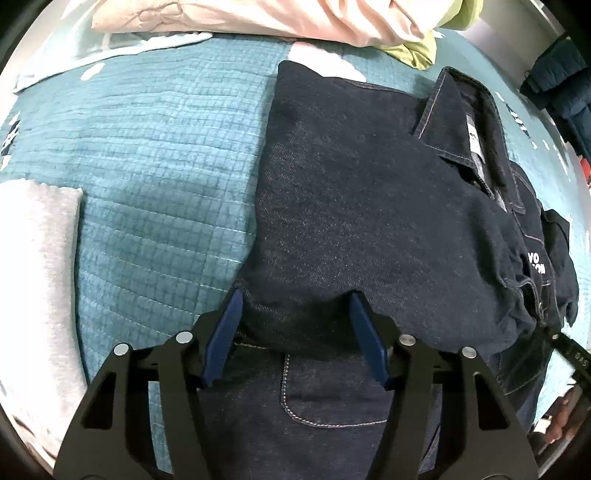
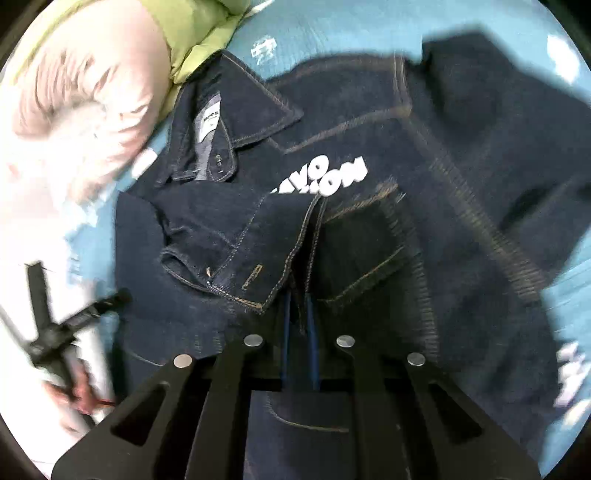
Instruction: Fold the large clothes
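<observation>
The jacket lies on the bed, collar toward the pillows, with one side already folded over so plain denim backs up against the collar. The other side, with the white lettering and chest pocket, is not yet folded in.

The left gripper points steeply down over the folded edge. Its jaws stand partly open with the denim bulging up between them; the left pad sits at the cloth's edge, but I cannot tell that either pad presses. The right gripper has its blue pads drawn close together on a thin fold at the front placket, just below the pocket — it appears to hold that edge. The blur in the right wrist view suggests this hand is in motion.

My reading: the step is carrying the open front panel across. To do it well, the right grip should take the full placket thickness, not one loose layer, and lift only enough to clear the cloth below. The left should pin the finished fold so it does not drag. Lay the edge parallel to the first fold, sleeve tucked inside — a stray cuff near the centre could bunch underneath.
</observation>
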